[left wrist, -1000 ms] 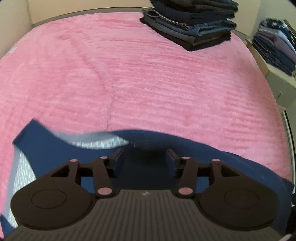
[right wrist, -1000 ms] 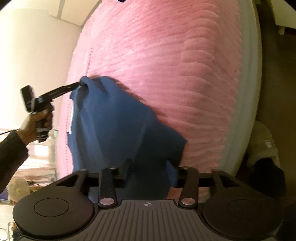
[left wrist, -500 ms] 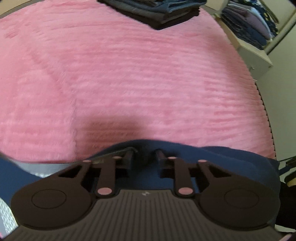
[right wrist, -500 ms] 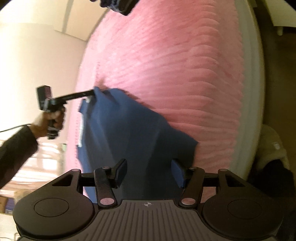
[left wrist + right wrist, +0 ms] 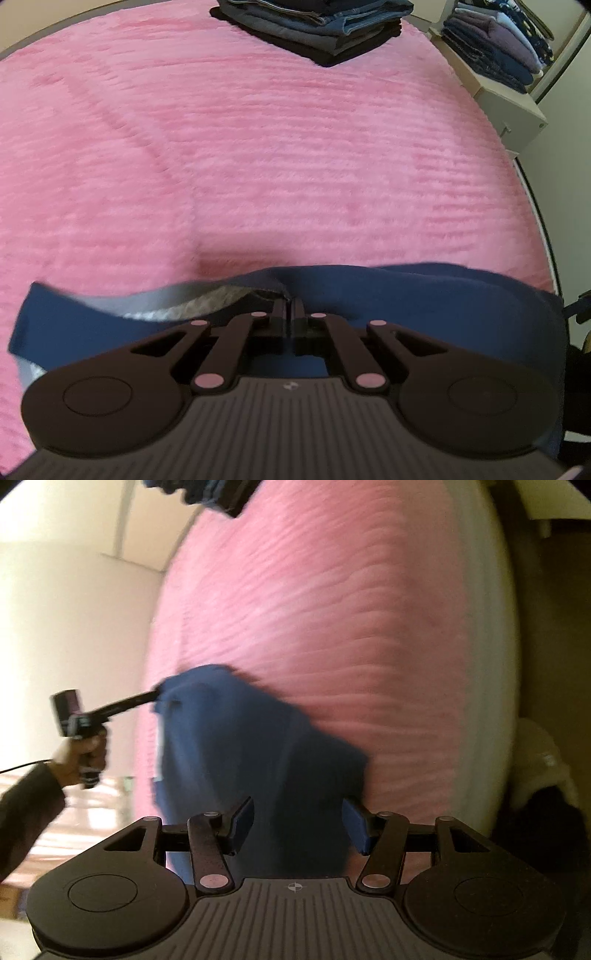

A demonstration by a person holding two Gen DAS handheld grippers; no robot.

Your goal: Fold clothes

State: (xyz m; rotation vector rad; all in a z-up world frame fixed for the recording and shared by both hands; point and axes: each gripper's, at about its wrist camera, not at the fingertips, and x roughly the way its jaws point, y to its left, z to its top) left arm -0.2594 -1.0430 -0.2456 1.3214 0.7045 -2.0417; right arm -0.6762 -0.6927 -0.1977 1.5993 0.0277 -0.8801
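1 navy garment (image 5: pixel 424 295) on pink bed (image 5: pixel 295 147), left tongs (image 5: pixel 289 314) clamped on it, right tongs (image 5: pixel 297 825) apart

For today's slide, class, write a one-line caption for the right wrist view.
Right gripper open over a navy garment on the pink bedspread, left gripper pinching its far corner.

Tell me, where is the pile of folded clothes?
In the left wrist view, the pile sits at the far edge of the pink bed, beyond the blue shirt.
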